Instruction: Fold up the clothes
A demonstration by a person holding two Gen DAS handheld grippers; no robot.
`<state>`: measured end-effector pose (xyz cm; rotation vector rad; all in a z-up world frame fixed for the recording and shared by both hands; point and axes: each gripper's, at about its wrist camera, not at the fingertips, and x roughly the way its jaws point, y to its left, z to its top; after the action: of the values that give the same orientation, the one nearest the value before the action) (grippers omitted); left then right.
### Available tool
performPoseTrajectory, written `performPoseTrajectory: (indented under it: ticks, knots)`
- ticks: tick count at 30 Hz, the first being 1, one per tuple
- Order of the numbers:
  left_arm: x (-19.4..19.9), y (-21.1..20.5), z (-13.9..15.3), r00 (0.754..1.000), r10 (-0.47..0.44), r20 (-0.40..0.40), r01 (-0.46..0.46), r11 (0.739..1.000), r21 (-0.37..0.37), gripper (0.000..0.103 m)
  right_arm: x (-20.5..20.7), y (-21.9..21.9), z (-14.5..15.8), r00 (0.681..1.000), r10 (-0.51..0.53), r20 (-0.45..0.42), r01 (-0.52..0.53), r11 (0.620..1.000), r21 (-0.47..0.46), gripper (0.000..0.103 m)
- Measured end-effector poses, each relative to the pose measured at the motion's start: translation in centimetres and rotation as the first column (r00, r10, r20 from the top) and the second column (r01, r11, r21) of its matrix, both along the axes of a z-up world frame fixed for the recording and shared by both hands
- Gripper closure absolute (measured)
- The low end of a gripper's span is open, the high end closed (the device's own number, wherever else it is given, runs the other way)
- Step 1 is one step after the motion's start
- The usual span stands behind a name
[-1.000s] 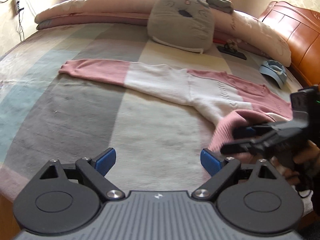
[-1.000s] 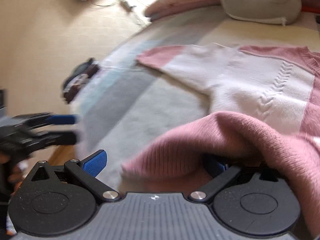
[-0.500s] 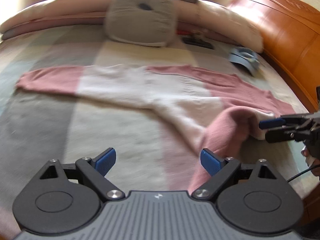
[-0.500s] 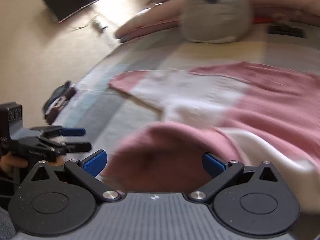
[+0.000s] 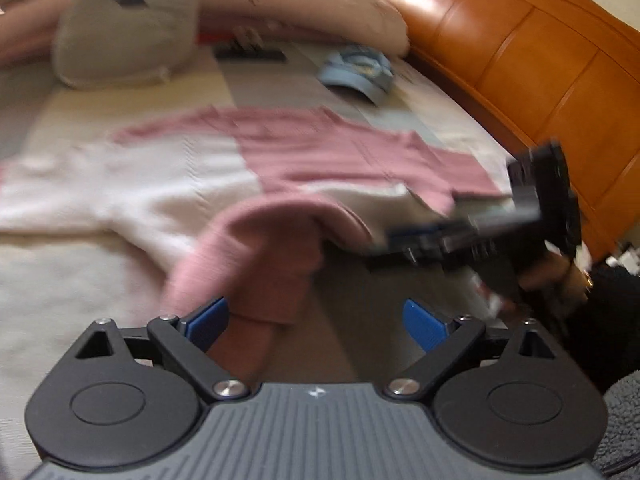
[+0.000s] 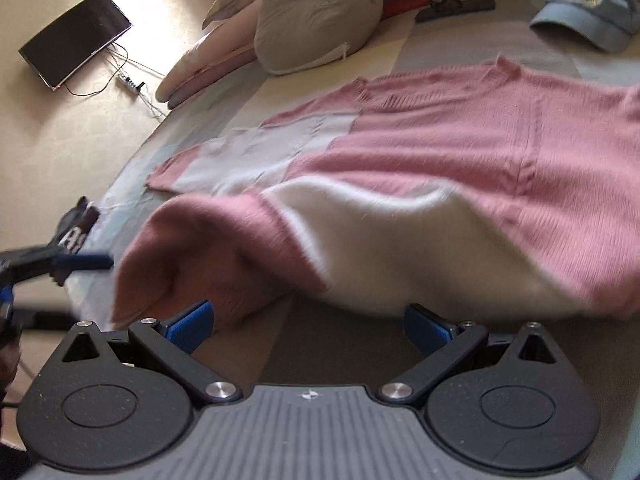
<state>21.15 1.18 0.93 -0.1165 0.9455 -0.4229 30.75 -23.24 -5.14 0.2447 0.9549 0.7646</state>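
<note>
Pink-and-white knit sweater spread flat across striped bedspread, far sleeve stretched out left, near sleeve doubled back in a loose hump over the white body panel. Left gripper jaws wide apart, holding nothing, pink cuff lying just beside its left pad. Right gripper jaws also spread, empty, just short of the sweater's near edge; seen from the left wrist view as a blurred black tool in a hand on the right. Grey cat-face cushion, blue cap and wooden headboard behind, clear of the work.

Step in hand, by judgement: sleeve fold-in, sleeve dropped but bunched, not flat. Next move likely calls for smoothing or re-pinching that hump so the cuff lies flat on the body, then the far sleeve.

Versus a second ago: right jaws then buried in pink knit, sleeve lifted; now let go, sleeve lying slack. Left gripper swung right, toward headboard, and moved up to the cuff. Left view heavily motion-blurred.
</note>
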Motion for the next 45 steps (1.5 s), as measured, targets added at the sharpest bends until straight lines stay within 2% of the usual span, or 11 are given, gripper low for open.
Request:
performPoseTrajectory:
  ticks: [4, 7, 10, 13, 17, 26, 28, 31, 35, 39, 45]
  knots:
    - [2.5, -0.7, -2.4, 1.0, 0.002, -0.02, -0.001, 1.0, 0.031, 0.009, 2.2, -0.8, 0.4, 1.0, -0.017, 0.025, 0.016, 0.999, 0.048, 0.0]
    - [5.1, 0.1, -3.2, 0.999, 0.033, 0.016, -0.034, 0.997, 0.071, 0.009, 4.5, -0.6, 0.7, 0.999, -0.018, 0.042, 0.017, 0.999, 0.034, 0.0]
    - [8.2, 0.9, -4.7, 0.998, 0.05, -0.037, -0.047, 0.996, 0.074, 0.009, 6.8, 0.5, 0.0, 1.0, 0.014, 0.023, -0.014, 1.0, -0.013, 0.0]
    - [10.2, 1.3, -5.9, 0.998, 0.044, -0.036, -0.04, 0.995, 0.096, 0.008, 7.7, 1.2, -0.4, 0.999, 0.038, 0.036, -0.036, 0.998, -0.05, 0.0]
    - [11.4, 1.9, -5.6, 0.999, 0.032, -0.033, -0.029, 0.996, 0.087, 0.008, 7.7, 0.0, 0.4, 1.0, -0.003, 0.019, 0.004, 1.0, -0.012, 0.0]
    - [8.0, 2.6, -2.5, 0.999, 0.023, 0.035, -0.027, 0.994, 0.103, 0.008, -0.1, -3.0, 3.0, 0.998, -0.015, 0.063, 0.011, 0.998, 0.067, 0.0]
    - [6.9, 2.8, -1.7, 0.999, 0.018, 0.047, -0.023, 0.995, 0.093, 0.008, -2.1, -2.5, 2.3, 0.998, 0.005, 0.056, -0.009, 0.998, 0.066, 0.012]
    - [5.1, 3.1, -0.7, 0.998, 0.012, 0.058, -0.017, 0.997, 0.078, 0.008, -3.8, 0.0, 1.4, 0.996, 0.05, 0.069, -0.049, 0.999, -0.018, 0.031]
    - [3.0, 3.2, -0.3, 0.997, 0.015, 0.076, -0.025, 0.991, 0.128, 0.008, -4.8, 4.3, 1.3, 0.976, 0.135, 0.169, -0.117, 0.986, -0.116, 0.034]
    - [1.2, 4.3, -0.6, 0.996, 0.061, 0.072, -0.07, 0.99, 0.12, 0.008, -5.1, 8.6, 1.5, 0.939, 0.224, 0.261, -0.173, 0.963, -0.207, 0.035]
    - [-0.5, 6.4, -0.6, 0.989, 0.126, 0.081, -0.135, 0.983, 0.122, 0.008, -5.4, 12.0, 1.4, 0.89, 0.292, 0.35, -0.145, 0.909, -0.39, 0.039]
